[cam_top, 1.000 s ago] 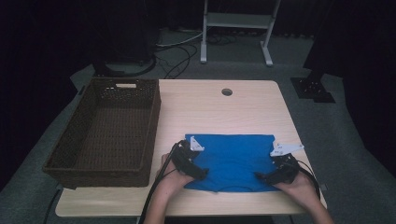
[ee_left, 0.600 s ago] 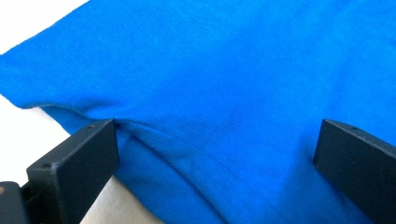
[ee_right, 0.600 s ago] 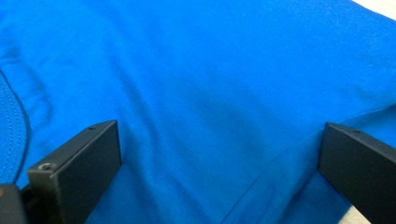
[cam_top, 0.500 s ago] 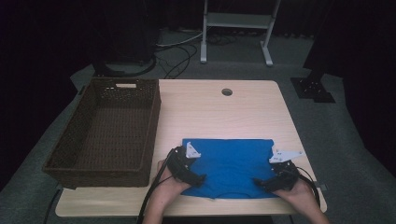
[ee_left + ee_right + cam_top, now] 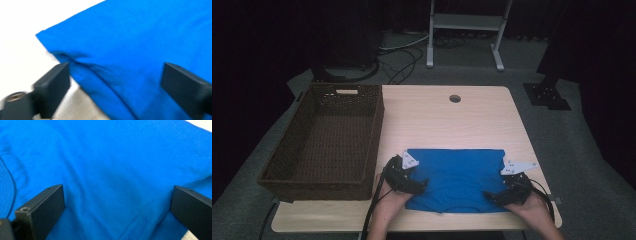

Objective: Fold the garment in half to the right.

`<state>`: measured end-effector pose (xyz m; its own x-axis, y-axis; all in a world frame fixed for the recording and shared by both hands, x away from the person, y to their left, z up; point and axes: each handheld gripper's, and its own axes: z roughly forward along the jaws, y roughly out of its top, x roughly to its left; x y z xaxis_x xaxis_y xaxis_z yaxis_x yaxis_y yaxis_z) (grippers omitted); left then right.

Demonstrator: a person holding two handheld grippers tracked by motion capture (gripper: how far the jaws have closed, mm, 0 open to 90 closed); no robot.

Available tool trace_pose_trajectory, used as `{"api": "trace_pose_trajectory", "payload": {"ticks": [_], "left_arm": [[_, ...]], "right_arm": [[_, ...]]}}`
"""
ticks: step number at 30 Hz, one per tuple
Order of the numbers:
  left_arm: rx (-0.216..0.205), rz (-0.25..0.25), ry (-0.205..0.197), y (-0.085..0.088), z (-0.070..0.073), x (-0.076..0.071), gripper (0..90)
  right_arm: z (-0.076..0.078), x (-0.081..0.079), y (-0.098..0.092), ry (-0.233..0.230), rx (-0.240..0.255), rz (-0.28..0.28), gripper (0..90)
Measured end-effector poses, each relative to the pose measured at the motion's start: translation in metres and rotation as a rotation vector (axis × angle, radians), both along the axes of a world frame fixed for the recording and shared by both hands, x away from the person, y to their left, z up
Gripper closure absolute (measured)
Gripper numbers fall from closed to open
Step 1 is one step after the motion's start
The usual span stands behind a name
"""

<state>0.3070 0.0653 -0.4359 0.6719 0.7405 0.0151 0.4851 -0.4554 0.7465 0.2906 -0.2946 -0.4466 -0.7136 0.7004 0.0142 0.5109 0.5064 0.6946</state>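
Observation:
A blue folded cloth (image 5: 457, 177) lies flat on the near part of the wooden table (image 5: 437, 115). My left gripper (image 5: 419, 186) sits low at its near left corner. In the left gripper view the jaws (image 5: 115, 75) stand apart, with the cloth's folded edge (image 5: 140, 37) between them; they have just been closing and do not press it. My right gripper (image 5: 489, 196) is at the near right corner, open. The right gripper view has its wide-set jaws (image 5: 117, 195) straddling smooth blue fabric (image 5: 112, 152).
A dark woven basket (image 5: 374, 135), with nothing in it, stands along the table's left side, close to my left hand. A round cable hole (image 5: 455, 98) is at the far middle of the table. A white metal stand (image 5: 464, 30) and cables are on the floor beyond.
Both grippers have shifted slightly toward the near edge of the cloth, the left one also a little to the left. The cloth lies where it was.

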Motion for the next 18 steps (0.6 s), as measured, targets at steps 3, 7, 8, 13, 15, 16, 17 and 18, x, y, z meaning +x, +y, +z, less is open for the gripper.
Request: {"api": "trace_pose_trajectory", "payload": {"ticks": [3, 7, 8, 13, 15, 16, 17, 18], "left_arm": [[-0.001, 0.013, 0.016, 0.0035, 0.0002, 0.0005, 16.5], [-0.022, 0.039, 0.021, 0.0071, 0.0, -0.001, 23.2], [-0.024, 0.04, 0.028, 0.0076, -0.001, -0.0006, 24.2], [-0.031, 0.054, 0.031, 0.0093, -0.0043, 0.0, 30.4], [-0.032, 0.049, 0.028, 0.0087, -0.0045, -0.0002, 33.0], [-0.032, 0.047, 0.027, 0.0086, -0.0043, -0.0004, 34.1], [-0.031, 0.039, 0.029, 0.0088, -0.004, -0.0007, 36.3], [-0.032, 0.034, 0.029, 0.0089, -0.0037, -0.0011, 39.1]], "right_arm": [[0.0, 0.0, -0.0001, 0.0, 0.0, 0.0, 0.0], [0.0, 0.0, -0.0002, 0.0, 0.001, 0.001, 0.0], [0.0, 0.0, -0.0001, 0.0, 0.0, 0.001, 0.0], [-0.0001, 0.0, -0.0004, -0.001, 0.001, 0.004, 0.0], [0.0, 0.0, -0.0003, -0.001, 0.0, 0.004, 0.0], [-0.0001, 0.0, -0.0003, 0.0, 0.001, 0.004, 0.0], [0.0, 0.0, -0.0003, 0.0, 0.0, 0.004, 0.0], [-0.0001, 0.0, -0.0003, -0.001, 0.001, 0.004, 0.0]]}}
